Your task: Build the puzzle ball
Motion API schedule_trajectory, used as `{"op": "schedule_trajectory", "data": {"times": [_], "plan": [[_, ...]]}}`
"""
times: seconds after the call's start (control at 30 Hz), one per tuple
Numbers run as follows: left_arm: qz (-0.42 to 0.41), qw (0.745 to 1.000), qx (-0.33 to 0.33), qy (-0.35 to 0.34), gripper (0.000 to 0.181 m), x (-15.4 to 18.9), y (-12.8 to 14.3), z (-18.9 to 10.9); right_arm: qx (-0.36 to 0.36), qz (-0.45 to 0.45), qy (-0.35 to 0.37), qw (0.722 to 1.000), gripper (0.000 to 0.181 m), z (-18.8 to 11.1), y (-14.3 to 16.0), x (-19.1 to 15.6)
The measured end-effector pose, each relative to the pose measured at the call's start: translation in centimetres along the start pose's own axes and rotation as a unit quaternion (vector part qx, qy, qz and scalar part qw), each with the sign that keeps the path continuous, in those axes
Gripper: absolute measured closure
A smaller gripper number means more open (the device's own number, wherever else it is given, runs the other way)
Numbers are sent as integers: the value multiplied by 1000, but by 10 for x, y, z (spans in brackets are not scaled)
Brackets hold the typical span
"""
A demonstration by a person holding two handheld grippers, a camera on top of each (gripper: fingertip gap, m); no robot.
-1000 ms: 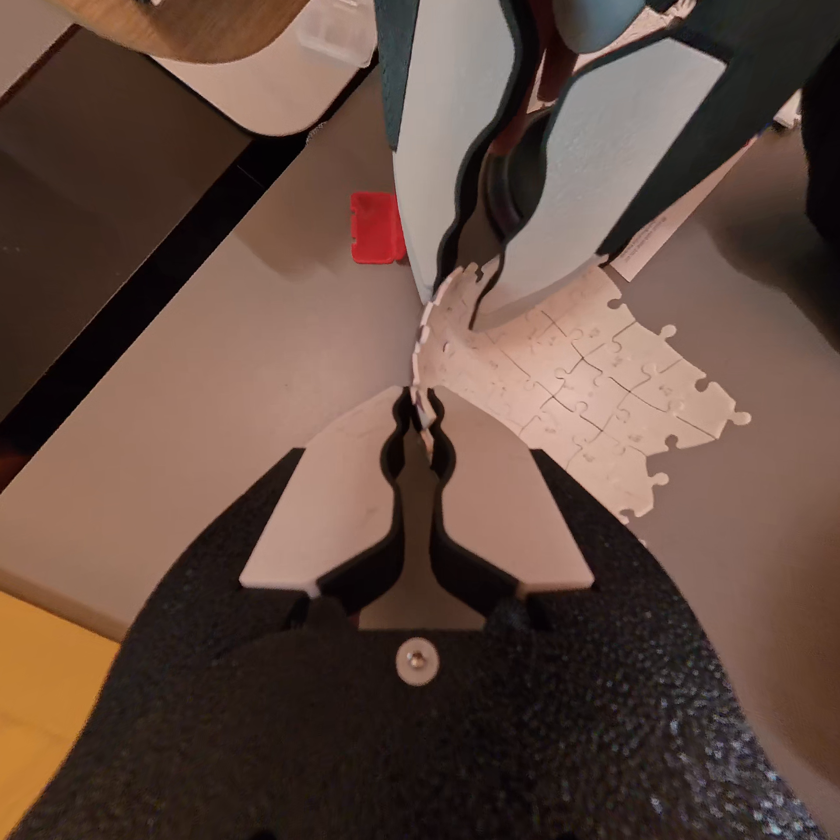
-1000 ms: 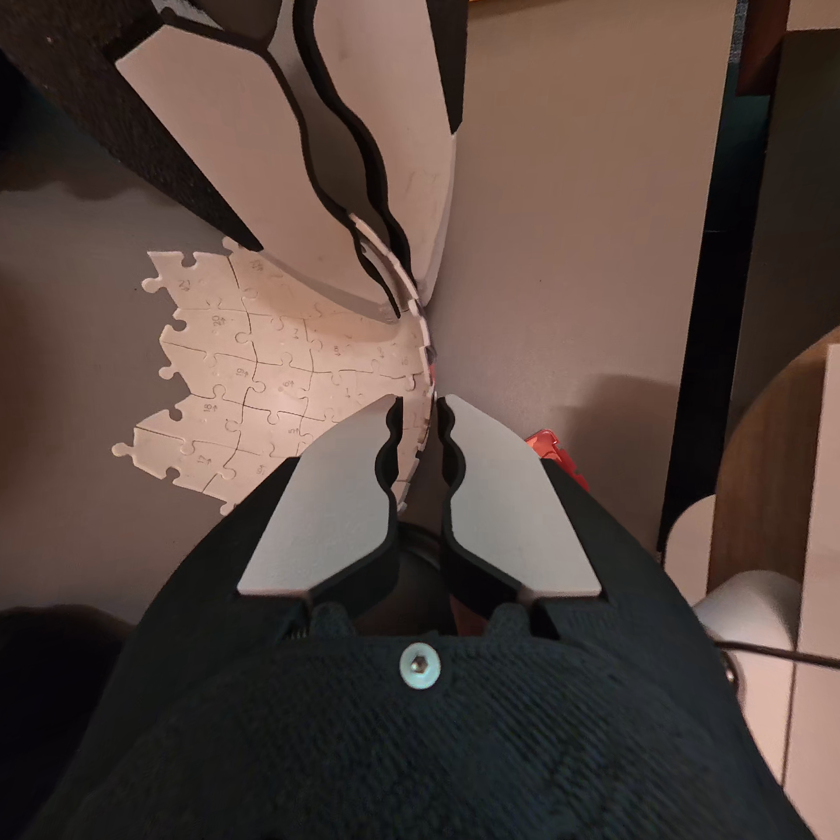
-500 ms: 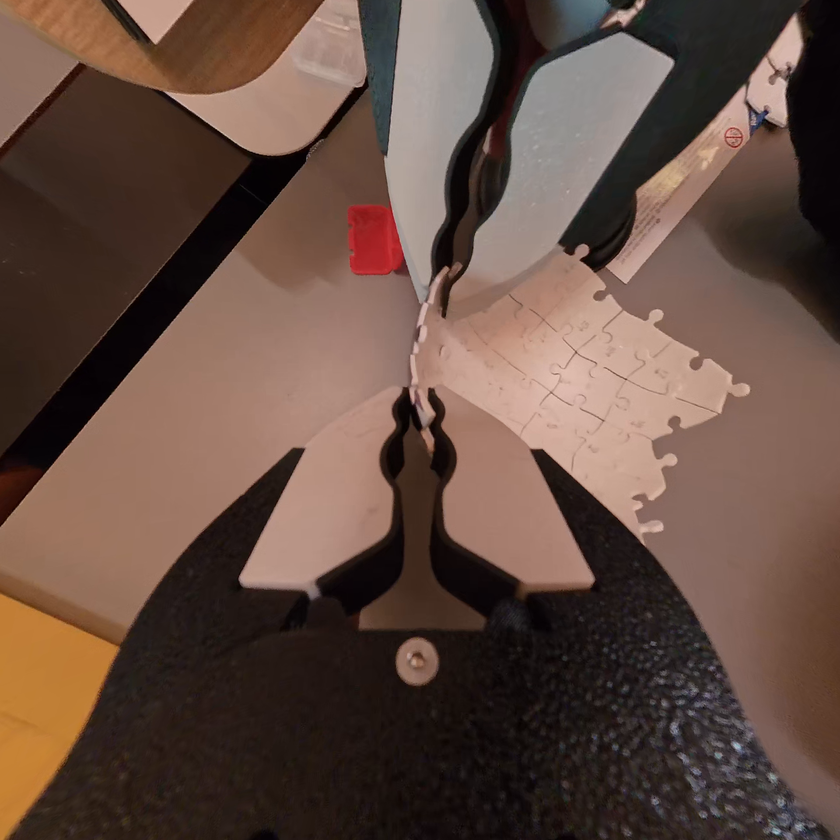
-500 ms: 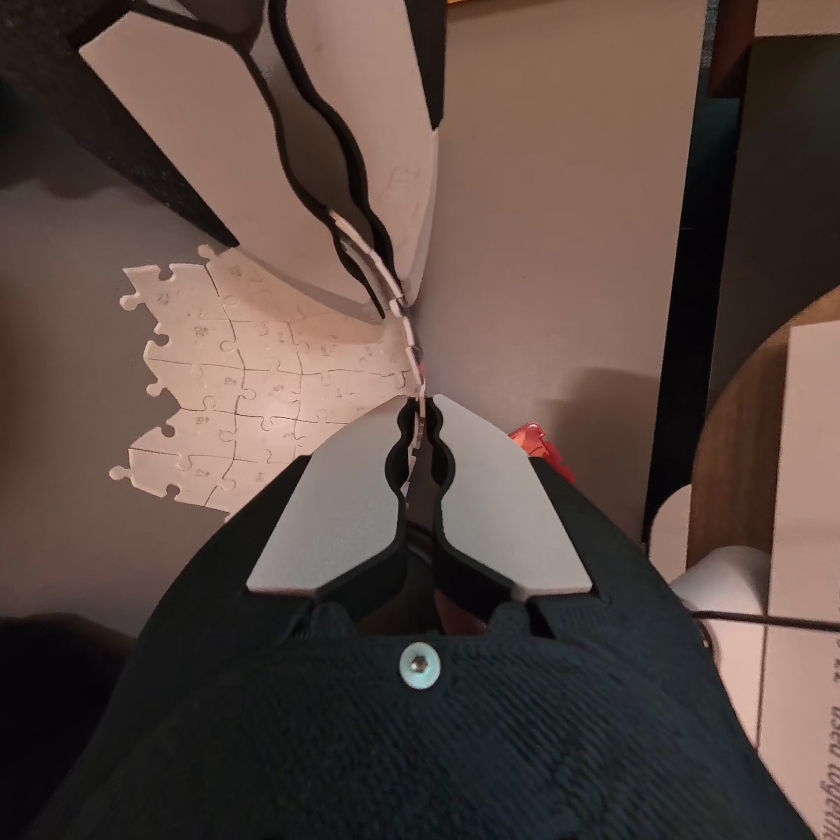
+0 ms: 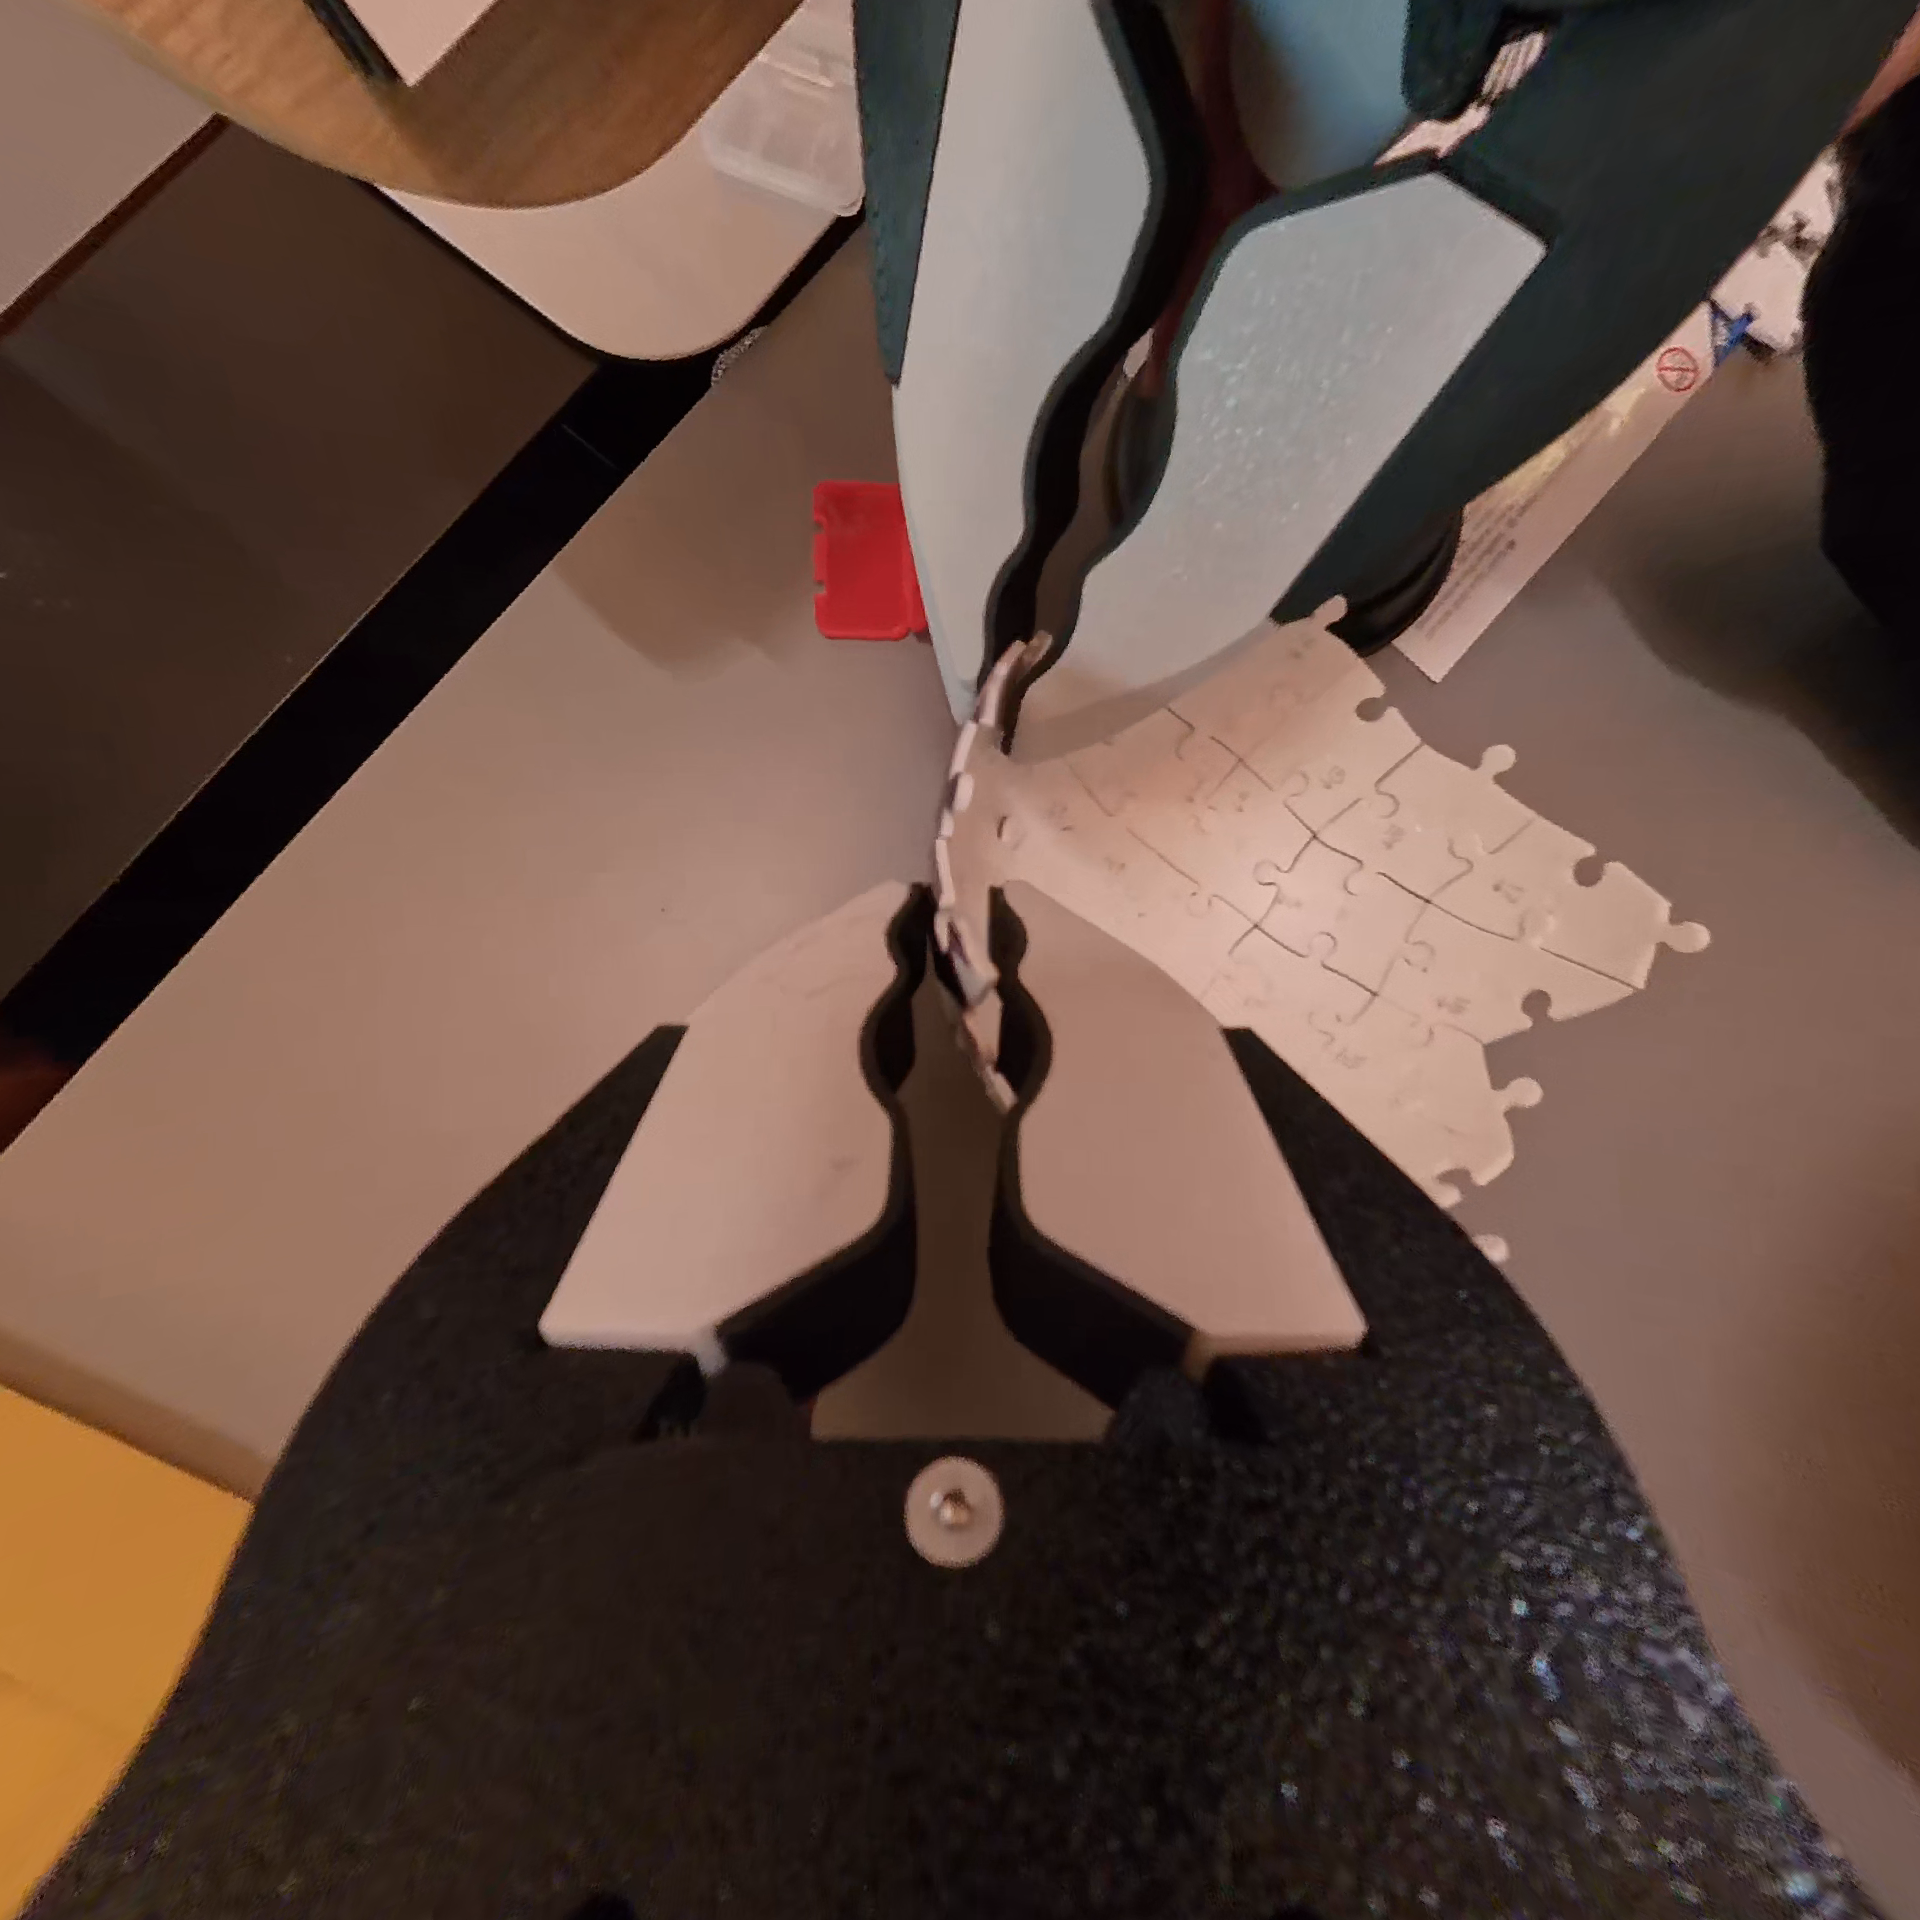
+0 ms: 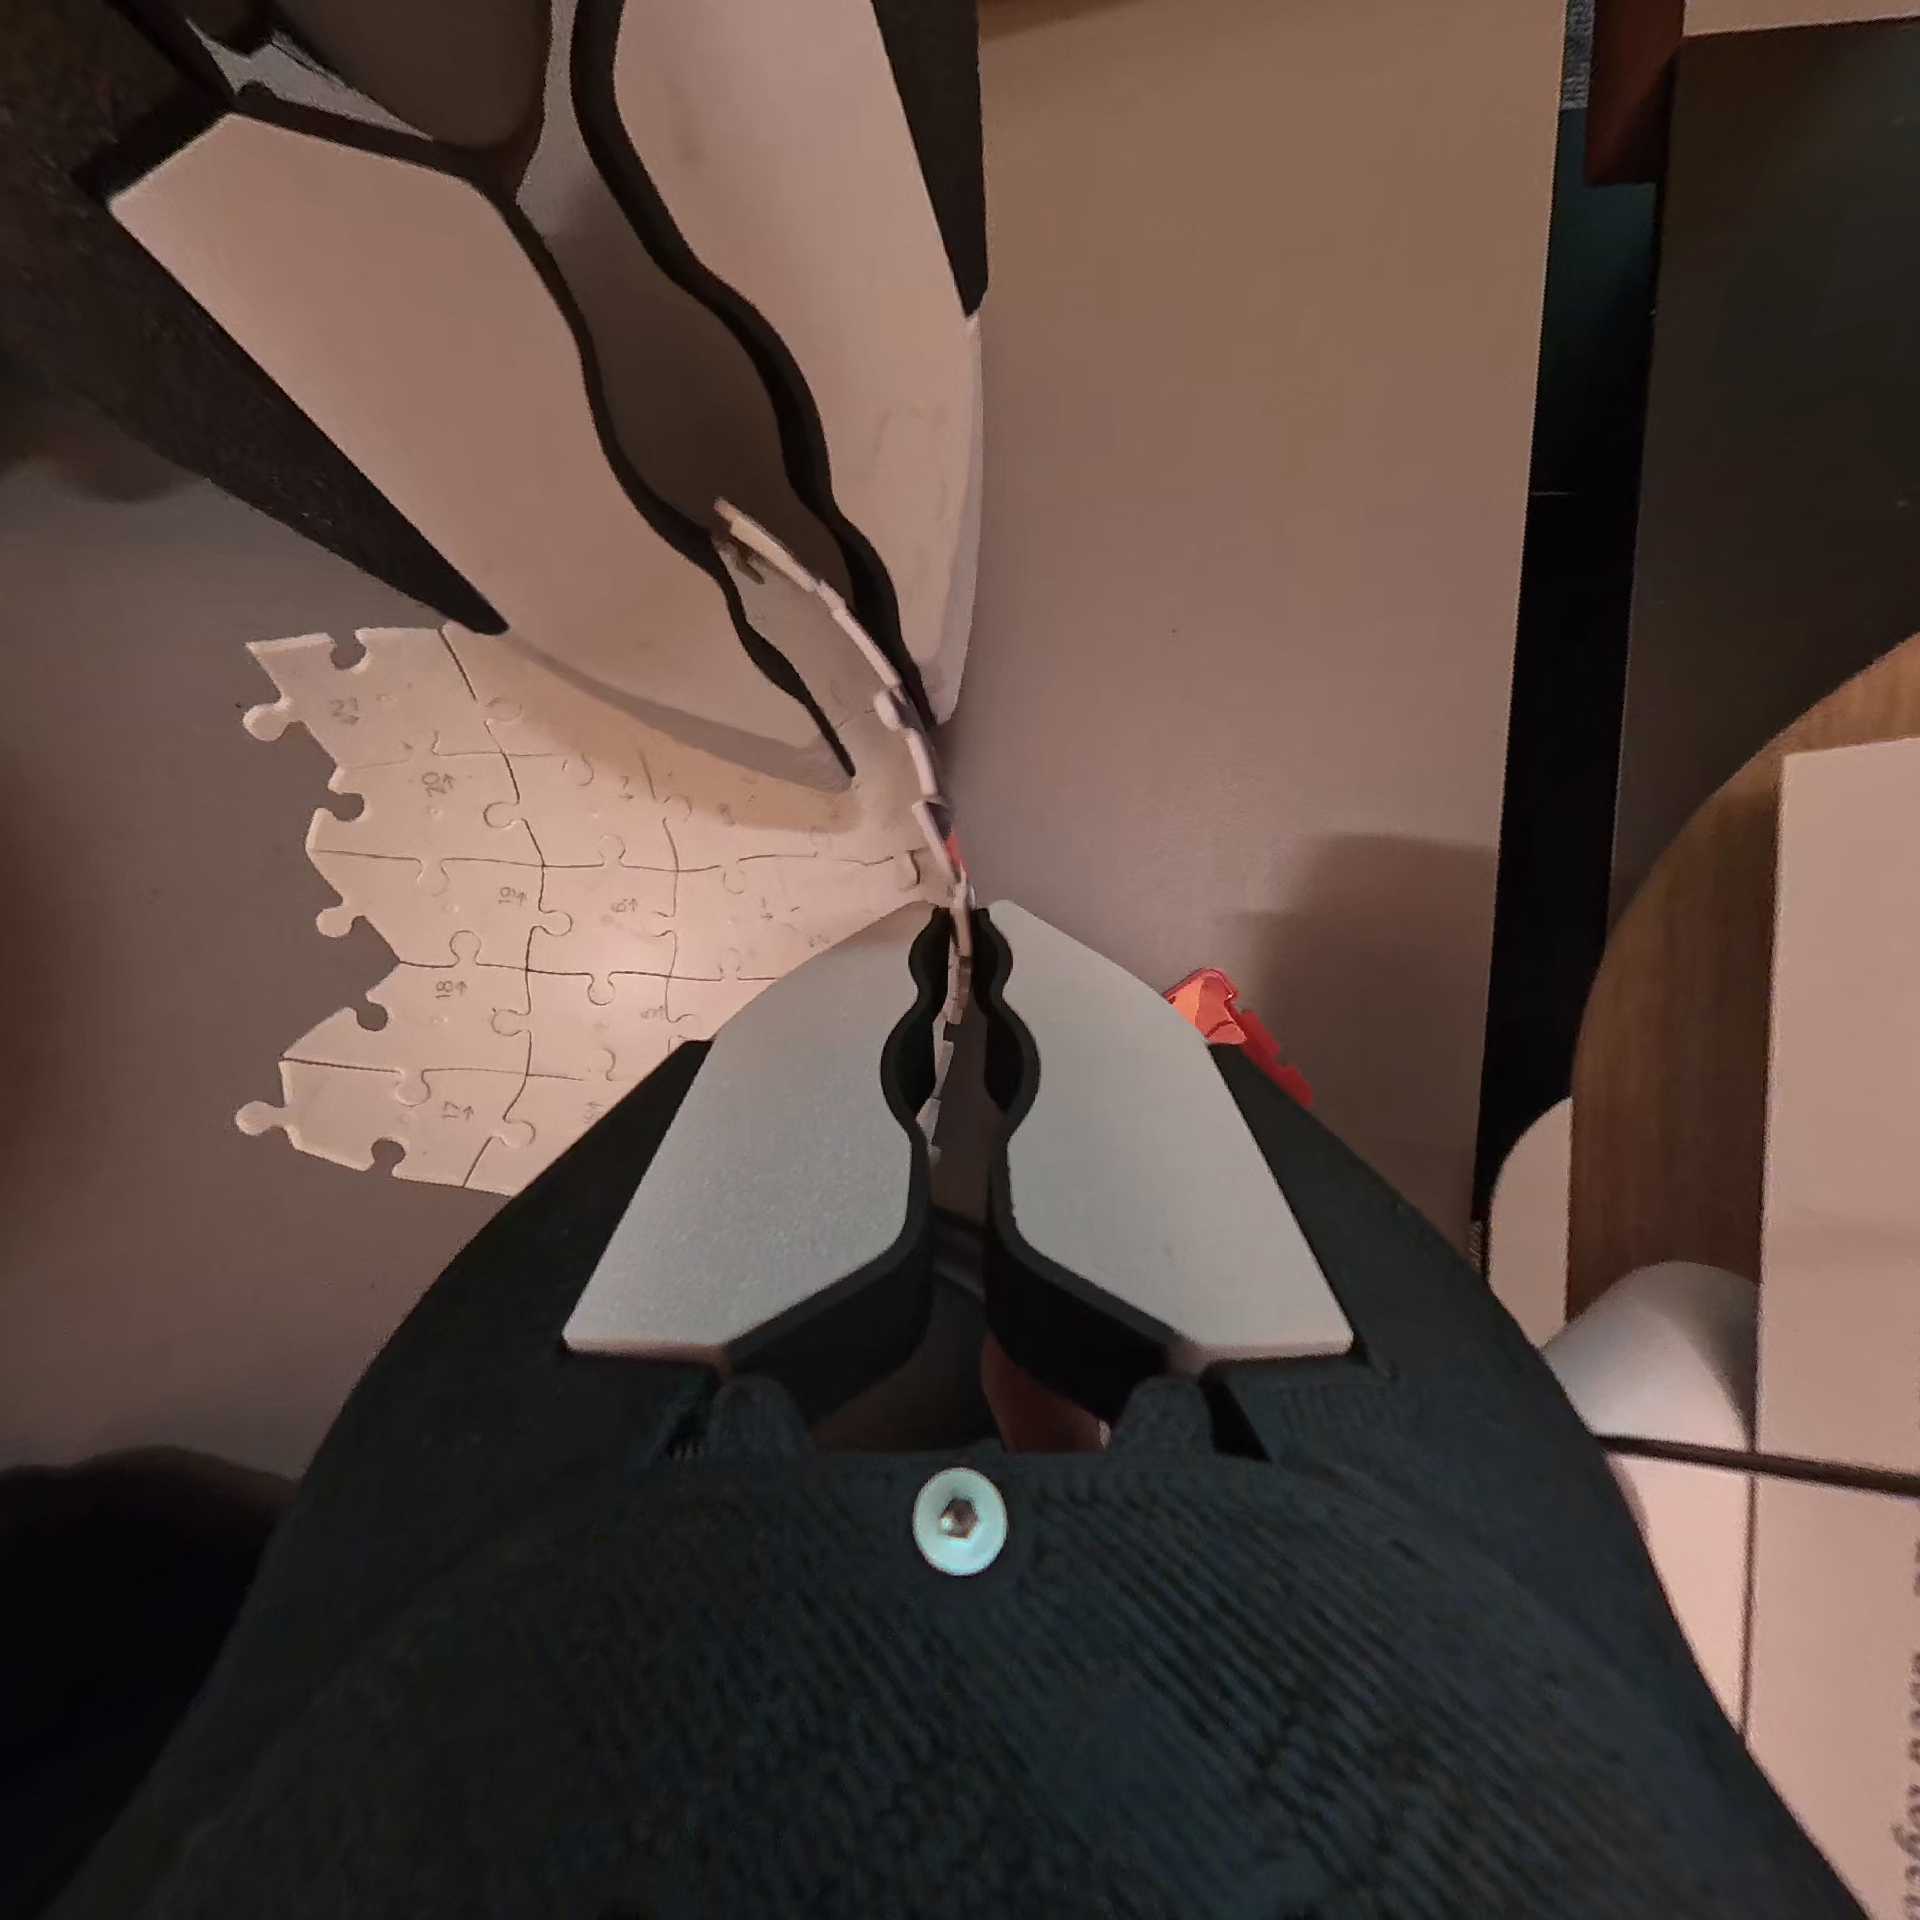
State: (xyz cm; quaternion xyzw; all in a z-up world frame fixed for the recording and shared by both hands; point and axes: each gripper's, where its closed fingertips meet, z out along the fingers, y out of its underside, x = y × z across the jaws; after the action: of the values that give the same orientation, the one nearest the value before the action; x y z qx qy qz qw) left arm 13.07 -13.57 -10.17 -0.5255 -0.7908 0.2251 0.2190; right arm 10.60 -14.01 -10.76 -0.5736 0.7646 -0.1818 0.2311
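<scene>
A white, partly assembled puzzle-ball sheet [image 5: 1351, 883] of several joined curved pieces lies on the grey table, its left edge curled upright. My left gripper [image 5: 958, 912] is shut on the near end of that raised edge. The right gripper [image 5: 1013, 675] comes in from the top of the left wrist view and pinches the far end. In the right wrist view, my right gripper [image 6: 966, 925] is shut on the raised edge of the sheet [image 6: 540, 904]. The left gripper [image 6: 894, 738] holds the same strip opposite it, and the strip bows between the two.
A small red plastic piece [image 5: 862, 561] lies on the table just left of the grippers and also shows in the right wrist view [image 6: 1226, 1023]. A paper leaflet [image 5: 1538, 488] and a black round base [image 5: 1392, 603] lie behind the sheet. The table edge [image 5: 416, 623] runs along the left, with a clear box [image 5: 779, 135] beyond it. Only a small space, under 4 cm, lies between the two pairs of fingers.
My right gripper has closed on the raised puzzle edge. Both grippers have shifted slightly, and the edge strip now bows more between them.
</scene>
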Motion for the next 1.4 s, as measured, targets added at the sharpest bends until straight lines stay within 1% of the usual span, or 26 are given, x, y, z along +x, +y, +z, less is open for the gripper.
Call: {"op": "schedule_trajectory", "data": {"times": [0.13, 0.17, 0.23, 0.37, 0.47, 0.53, 0.63, 0.73, 0.9, 1.0, 1.13, 1.4], "plan": [[-2, 1000, -10, -13, 176, -3, 3, 0, 4, 1, -2, 1000, 176, 0, -1, -1], [-1, 1000, -13, -17, 176, -5, 3, 0, 4, -2, -2, 1000, 173, 1, -1, -1], [-4, 1000, -15, -20, 176, -5, 4, 1, -1, -10, -2, 1000, 161, 2, 0, -2], [-7, 1000, -14, -20, 177, -5, 3, 0, -19, -23, 1, 1000, 148, 8, 4, -3], [-8, 1000, -15, -20, 177, -5, 3, 1, -25, -15, 0, 1000, 147, 14, 4, -2], [-8, 1000, -14, -20, 177, -5, 3, 0, -39, -6, -4, 999, 149, 17, 7, -2], [-7, 1000, -10, -22, 177, -6, 2, 1, -23, -3, -20, 1000, 162, 15, 3, -5], [-12, 1000, -6, -18, 177, -5, 1, 1, -12, 5, -33, 999, 160, 15, 0, -8], [-6, 1000, -7, -20, 177, -5, 1, 1, -20, 11, -39, 999, 162, 19, 2, -7], [-5, 1000, -6, -18, 177, -5, 1, 0, -18, 15, -35, 999, 167, 20, 1, -6], [-5, 1000, -10, -20, 177, -5, 2, 0, -21, 19, -33, 999, 167, 21, 0, -6], [-2, 1000, -1, -15, 178, -3, 0, -2, -27, 36, -48, 998, 172, 18, 0, -10]]}}
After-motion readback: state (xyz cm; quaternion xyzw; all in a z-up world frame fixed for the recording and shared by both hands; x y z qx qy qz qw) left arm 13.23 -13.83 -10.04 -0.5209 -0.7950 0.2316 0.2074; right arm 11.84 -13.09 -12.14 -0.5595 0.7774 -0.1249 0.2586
